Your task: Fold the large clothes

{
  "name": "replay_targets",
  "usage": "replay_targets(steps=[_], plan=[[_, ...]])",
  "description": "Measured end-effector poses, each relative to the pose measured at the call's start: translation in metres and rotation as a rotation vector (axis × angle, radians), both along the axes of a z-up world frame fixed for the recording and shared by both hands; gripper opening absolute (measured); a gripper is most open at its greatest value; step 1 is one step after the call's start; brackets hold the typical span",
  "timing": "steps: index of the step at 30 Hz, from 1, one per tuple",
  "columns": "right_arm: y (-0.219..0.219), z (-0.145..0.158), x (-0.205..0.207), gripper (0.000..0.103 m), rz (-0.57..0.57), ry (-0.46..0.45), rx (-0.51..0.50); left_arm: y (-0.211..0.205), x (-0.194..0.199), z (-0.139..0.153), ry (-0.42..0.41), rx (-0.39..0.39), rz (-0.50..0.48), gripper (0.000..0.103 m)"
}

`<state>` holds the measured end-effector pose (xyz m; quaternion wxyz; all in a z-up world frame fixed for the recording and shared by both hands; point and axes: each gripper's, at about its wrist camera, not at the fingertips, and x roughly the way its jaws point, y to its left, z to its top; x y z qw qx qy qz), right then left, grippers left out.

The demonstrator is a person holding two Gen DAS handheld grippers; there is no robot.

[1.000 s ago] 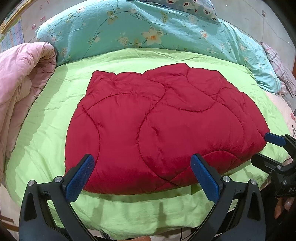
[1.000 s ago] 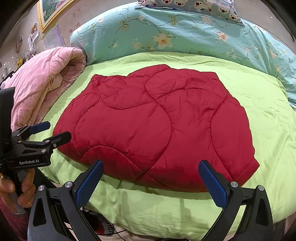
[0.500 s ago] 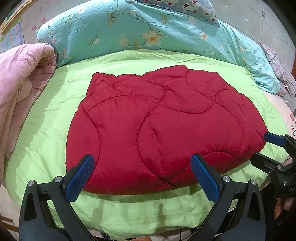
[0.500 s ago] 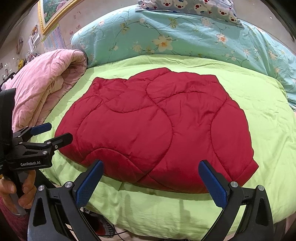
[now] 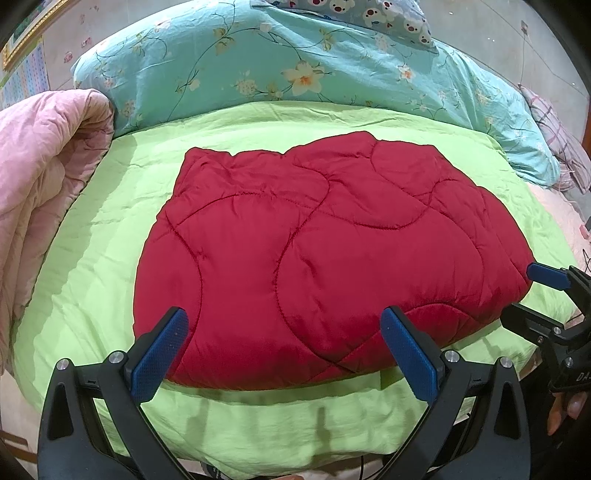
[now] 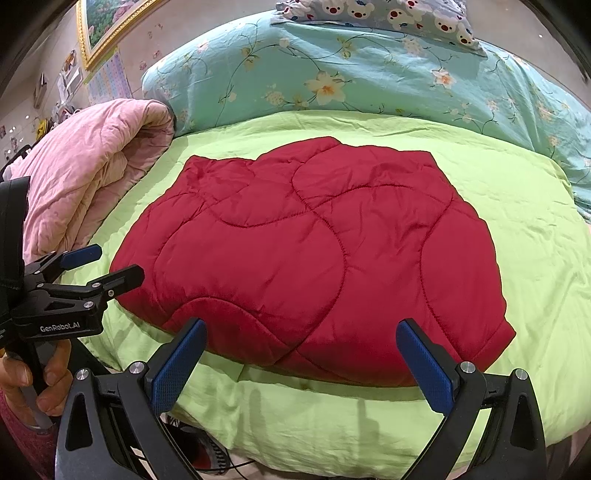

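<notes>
A red quilted garment [image 5: 314, 254] lies folded flat on a lime-green bedspread [image 5: 110, 221]; it also shows in the right wrist view [image 6: 314, 258]. My left gripper [image 5: 284, 350] is open and empty, held just short of the garment's near edge. My right gripper [image 6: 301, 362] is open and empty, also at the near edge, further right. Each gripper shows in the other's view: the right one [image 5: 517, 295] by the garment's right corner, the left one [image 6: 107, 264] by its left corner. Neither touches the cloth.
A rolled pink quilt [image 5: 40, 177] lies along the bed's left side. A turquoise floral duvet [image 5: 295, 66] and a bear-print pillow [image 5: 369, 18] lie at the head. A plaid pillow [image 5: 561, 144] is at the far right. The bedspread's front edge hangs down below the grippers.
Both views have shifted slightly; the garment sits a little lower in frame. Both grippers stay open and the garment has not moved.
</notes>
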<state>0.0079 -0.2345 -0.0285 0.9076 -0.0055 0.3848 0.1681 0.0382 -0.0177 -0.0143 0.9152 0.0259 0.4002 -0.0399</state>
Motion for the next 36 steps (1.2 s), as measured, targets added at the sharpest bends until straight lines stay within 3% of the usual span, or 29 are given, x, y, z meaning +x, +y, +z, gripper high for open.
replay_targets(steps=[36], plan=[[0.0025, 0.0071, 0.0004, 0.103, 0.000, -0.013, 0.003, -0.0004, -0.0011, 0.0060, -0.017, 0.010, 0.001, 0.103]])
